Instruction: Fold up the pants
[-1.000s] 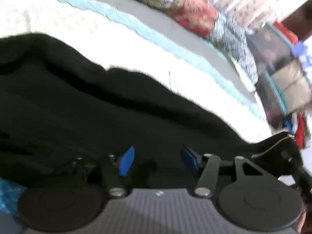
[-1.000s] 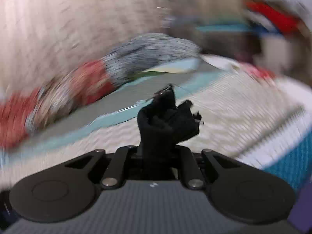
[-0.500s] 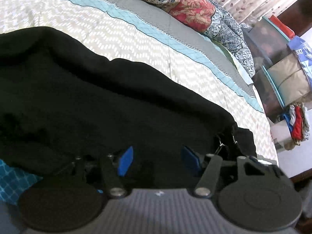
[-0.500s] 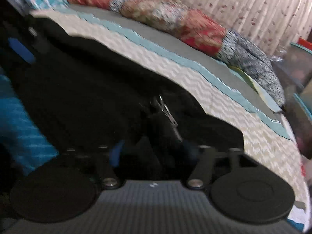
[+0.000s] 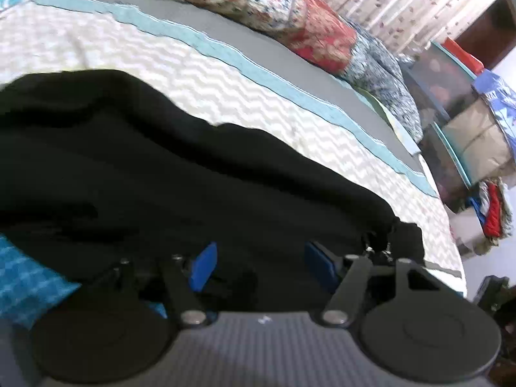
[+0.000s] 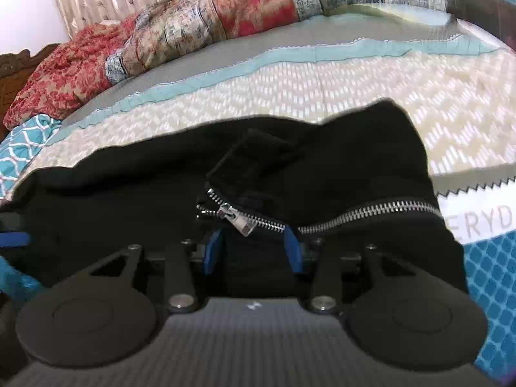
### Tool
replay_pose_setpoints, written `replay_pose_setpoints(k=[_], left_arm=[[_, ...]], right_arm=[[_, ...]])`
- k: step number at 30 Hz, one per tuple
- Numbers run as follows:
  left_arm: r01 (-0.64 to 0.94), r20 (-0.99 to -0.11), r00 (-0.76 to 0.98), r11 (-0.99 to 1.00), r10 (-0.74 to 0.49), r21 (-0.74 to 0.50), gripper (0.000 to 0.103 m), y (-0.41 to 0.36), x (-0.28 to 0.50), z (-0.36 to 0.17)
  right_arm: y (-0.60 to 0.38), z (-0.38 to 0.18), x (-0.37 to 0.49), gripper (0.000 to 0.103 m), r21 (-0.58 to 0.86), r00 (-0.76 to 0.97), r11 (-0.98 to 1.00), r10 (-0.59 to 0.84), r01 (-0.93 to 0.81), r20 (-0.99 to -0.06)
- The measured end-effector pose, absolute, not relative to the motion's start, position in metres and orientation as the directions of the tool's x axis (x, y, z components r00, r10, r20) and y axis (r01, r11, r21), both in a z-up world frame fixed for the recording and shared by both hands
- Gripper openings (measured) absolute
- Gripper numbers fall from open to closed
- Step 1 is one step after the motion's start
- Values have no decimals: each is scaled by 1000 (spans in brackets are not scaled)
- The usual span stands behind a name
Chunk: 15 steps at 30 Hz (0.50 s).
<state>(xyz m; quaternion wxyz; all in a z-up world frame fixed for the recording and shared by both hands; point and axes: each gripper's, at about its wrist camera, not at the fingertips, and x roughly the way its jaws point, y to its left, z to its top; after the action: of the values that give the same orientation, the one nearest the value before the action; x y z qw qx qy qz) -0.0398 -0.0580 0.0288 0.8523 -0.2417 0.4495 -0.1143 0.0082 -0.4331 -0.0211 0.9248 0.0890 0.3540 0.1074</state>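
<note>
Black pants [image 5: 180, 187] lie bunched across the bed's cream zigzag cover [image 5: 225, 93]. In the right wrist view the pants [image 6: 354, 161] show a silver zipper [image 6: 364, 214] and its pull [image 6: 238, 222]. My left gripper [image 5: 261, 264] is open, its blue pads apart just above the black cloth. My right gripper [image 6: 253, 251] is open too, blue pads either side of the cloth below the zipper, gripping nothing.
Patterned red and blue bedding [image 5: 290, 22] is rolled along the bed's far side. Storage boxes [image 5: 451, 96] and stacked clothes [image 5: 493, 213] stand past the bed's right edge. A teal patterned cloth [image 5: 29, 290] lies at the near left.
The right gripper carried a bunch of black cloth over, lowered onto the pants and opened, letting the cloth go. The left gripper stayed open over the pants.
</note>
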Motion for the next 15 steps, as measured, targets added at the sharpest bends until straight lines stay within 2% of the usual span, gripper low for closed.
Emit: replay_pose_setpoints(k=[2,6,11,15], left_arm=[[-46,-703,592,855,-394,-517,64,-41,-49,31],[-102,-684,644,848,-342,-520,69,-4,-69,35],[-209,-634,730,800,-255,-562,95,52,-89,36],[-317,-640,743,739,-196,-595,99,91,-90,19]], right_arm=[[-424,-9,8,45,211,732,969,239,-132,-638],[-428,17,6,47,280,786,954,255,-109,-563],[-406,26,8,48,396,786,911,327,-115,-524],[-352,21,21,45,468,693,860,465,-204,-552]])
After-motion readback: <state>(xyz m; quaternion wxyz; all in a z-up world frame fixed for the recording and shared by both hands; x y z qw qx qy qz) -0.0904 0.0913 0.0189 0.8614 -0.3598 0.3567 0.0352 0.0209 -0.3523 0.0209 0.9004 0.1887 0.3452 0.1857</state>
